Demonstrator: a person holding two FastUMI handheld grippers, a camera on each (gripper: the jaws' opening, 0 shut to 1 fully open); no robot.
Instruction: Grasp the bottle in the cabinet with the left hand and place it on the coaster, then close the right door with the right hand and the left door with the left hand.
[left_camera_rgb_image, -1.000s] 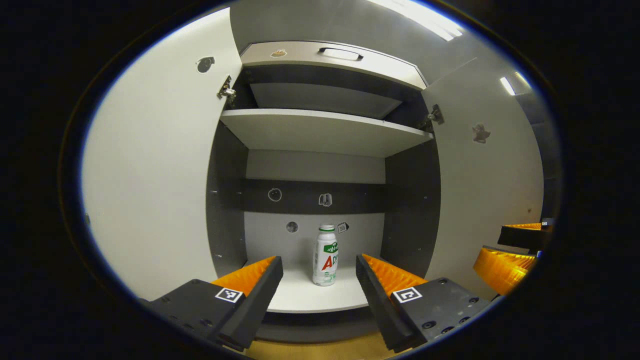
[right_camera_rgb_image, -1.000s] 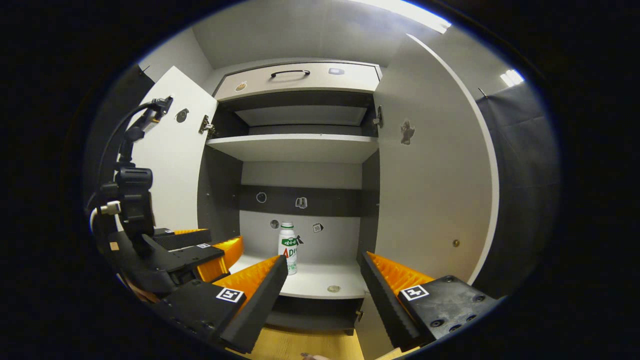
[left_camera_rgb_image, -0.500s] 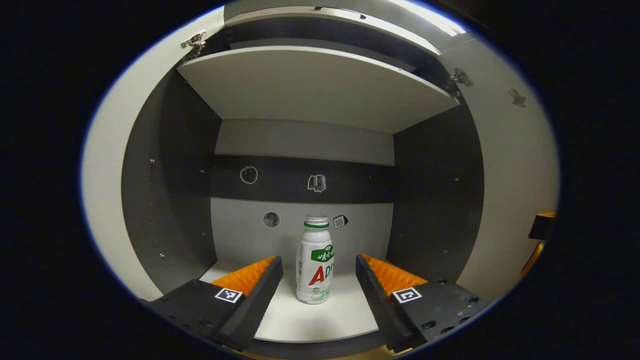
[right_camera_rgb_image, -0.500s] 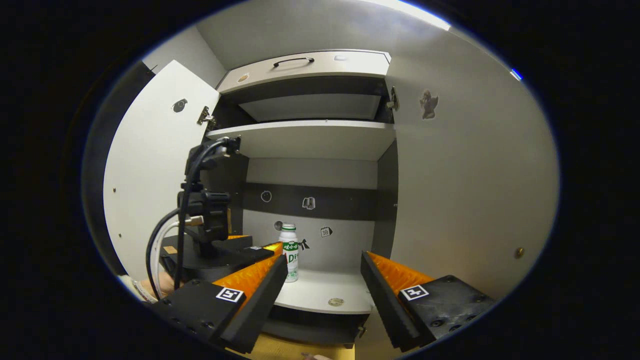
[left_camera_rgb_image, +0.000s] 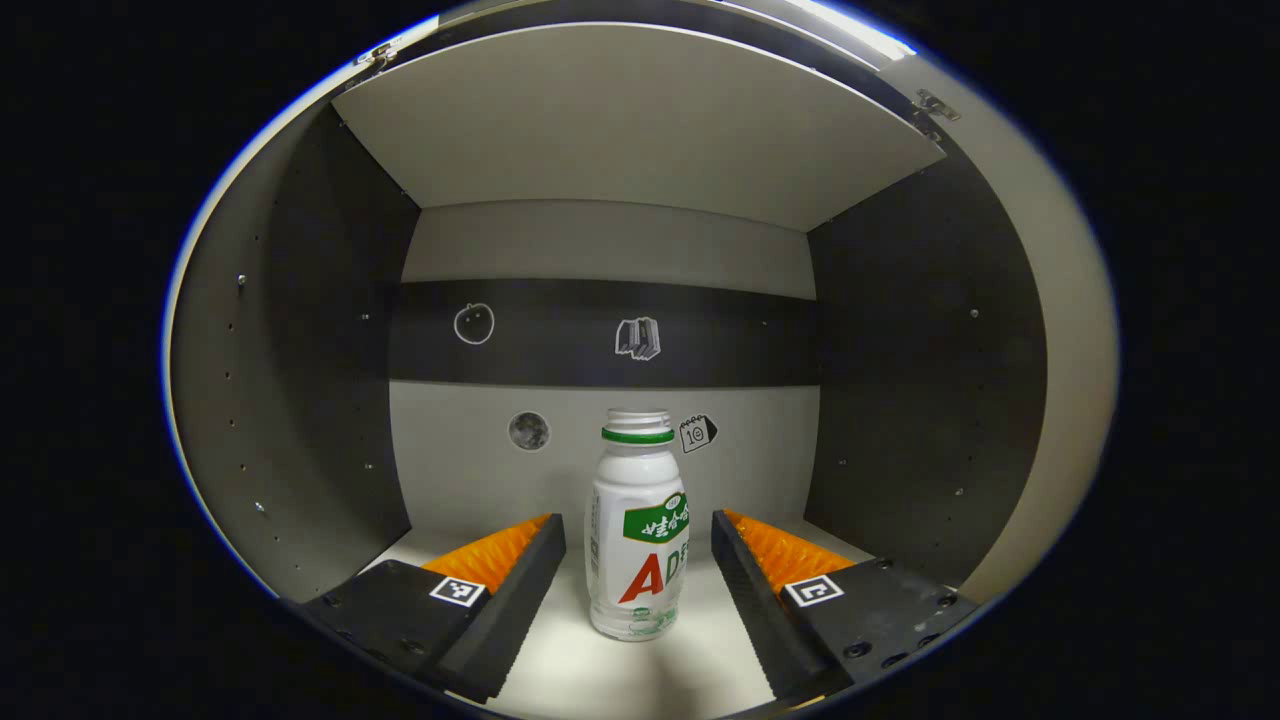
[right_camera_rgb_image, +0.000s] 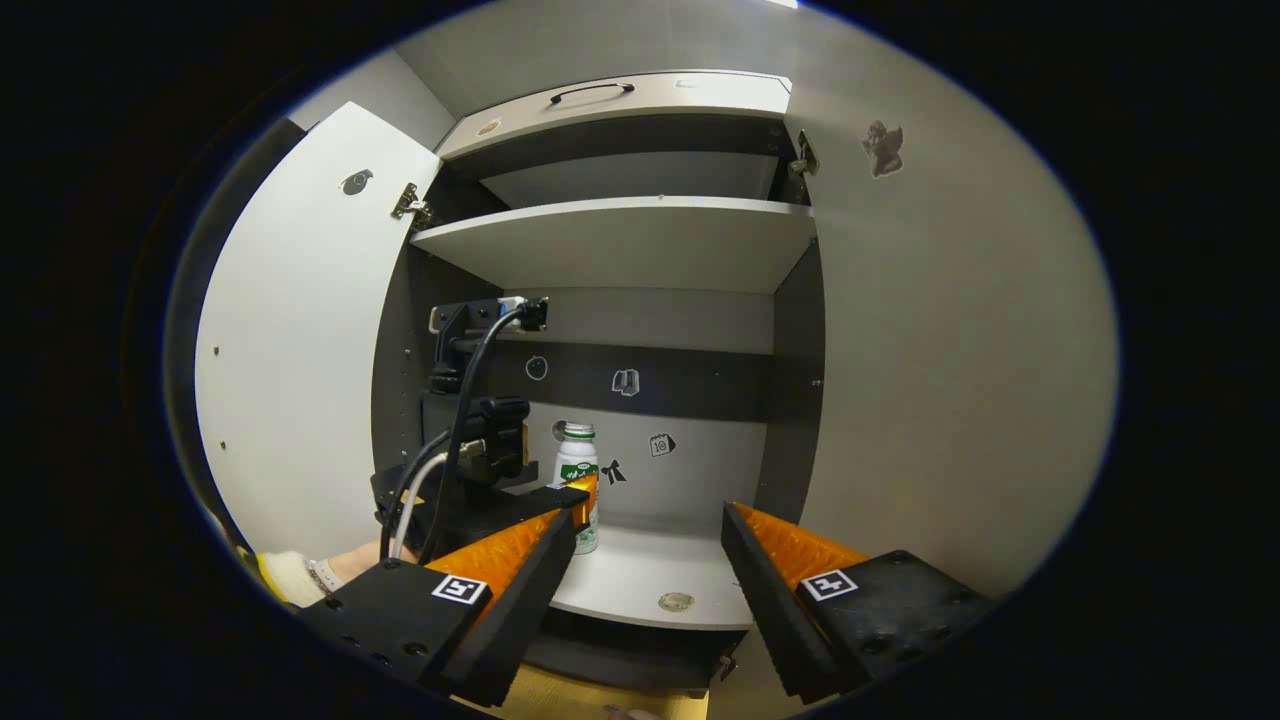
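Bottle (left_camera_rgb_image: 638, 525) stands upright on the cabinet's lower shelf (left_camera_rgb_image: 640, 680), between the left tool's (left_camera_rgb_image: 638, 575) spread fingers, ungrasped. Right tool (right_camera_rgb_image: 648, 580) waits released outside. Everything remains (grasp, coaster placement, both doors (right_camera_rgb_image: 290, 340)).

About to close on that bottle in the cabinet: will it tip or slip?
The bottle stands tall and narrow on the shelf, so a one-sided nudge would likely tip it. Its glossy plastic looks somewhat slippery. The left gripper is open around it; squeezing mid-body seems safest.
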